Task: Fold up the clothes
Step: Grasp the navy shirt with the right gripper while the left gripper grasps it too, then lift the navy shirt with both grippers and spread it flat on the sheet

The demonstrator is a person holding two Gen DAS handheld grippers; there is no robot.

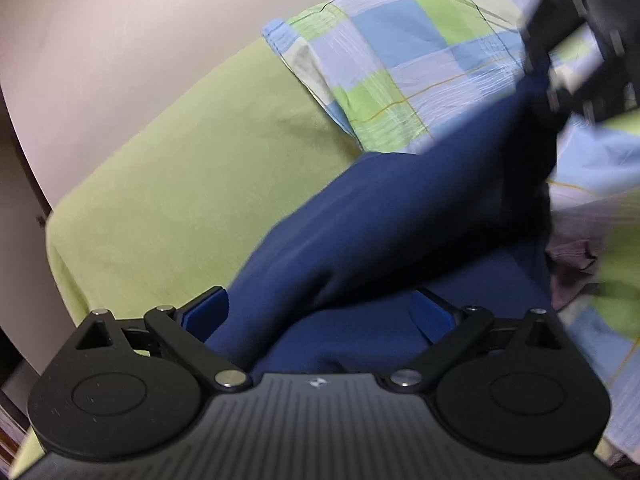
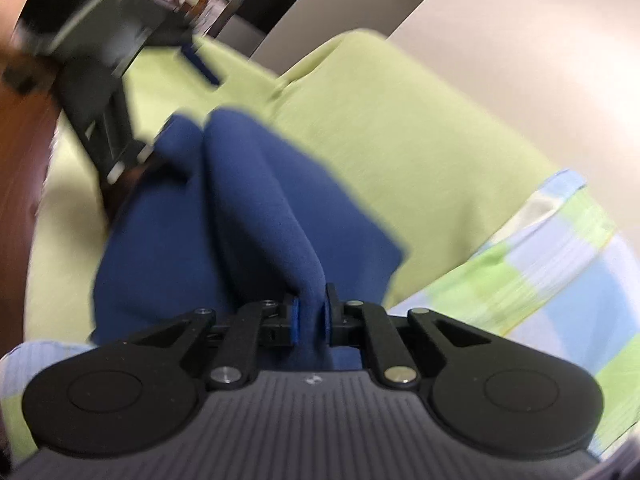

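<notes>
A navy blue garment hangs stretched between my two grippers above a light green bedsheet. My left gripper stands open, its blue pads wide apart with the cloth draped between them. My right gripper is shut on a raised ridge of the garment. In the left wrist view the right gripper shows blurred at the top right, at the garment's far end. In the right wrist view the left gripper shows blurred at the upper left, at the cloth's other end.
A checked blue, green and white quilt lies on the bed behind the garment, and also shows at the right of the right wrist view. A pinkish cloth lies at the right. A pale wall borders the bed. Dark furniture stands far off.
</notes>
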